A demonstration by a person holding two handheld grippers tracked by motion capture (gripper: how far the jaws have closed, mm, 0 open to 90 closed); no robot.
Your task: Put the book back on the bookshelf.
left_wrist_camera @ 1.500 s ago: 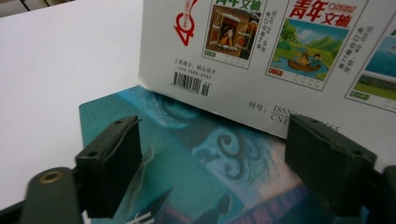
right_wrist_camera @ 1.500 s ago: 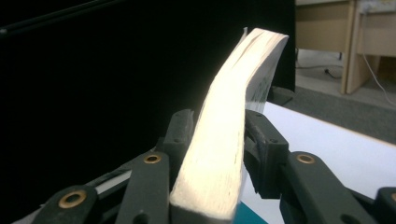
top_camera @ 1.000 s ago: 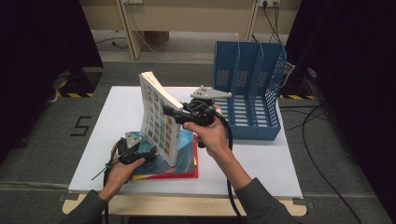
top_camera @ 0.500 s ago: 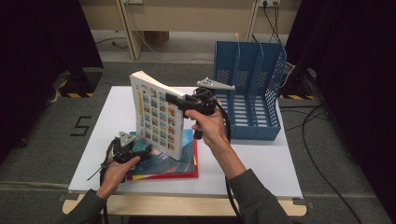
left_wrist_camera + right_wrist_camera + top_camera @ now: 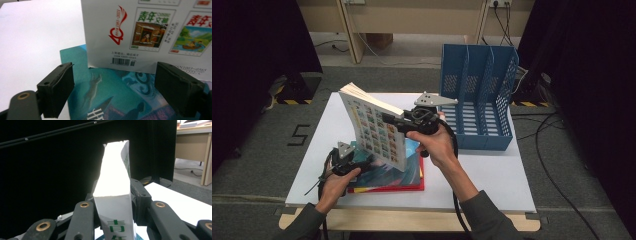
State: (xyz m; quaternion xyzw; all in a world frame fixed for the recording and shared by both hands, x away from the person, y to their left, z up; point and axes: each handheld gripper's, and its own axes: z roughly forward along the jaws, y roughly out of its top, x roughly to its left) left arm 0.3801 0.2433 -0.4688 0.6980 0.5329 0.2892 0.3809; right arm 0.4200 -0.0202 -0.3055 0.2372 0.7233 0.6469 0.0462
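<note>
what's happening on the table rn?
A person works two hand-held grippers. The right gripper is clamped on a thick white book, holding it tilted up, its bottom corner resting on a teal book that tops a short stack. Its jaws have just been adjusting around the book. The left gripper waits open at the stack's edge, touching nothing. A blue file rack stands at the table's far right.

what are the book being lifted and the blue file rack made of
White book: paper, with a glossy printed card cover, judging by the page block's bright edge and the barcode. Blue file rack: probably moulded plastic, matt, with perforated walls and slotted floor, though coated metal is possible.
</note>
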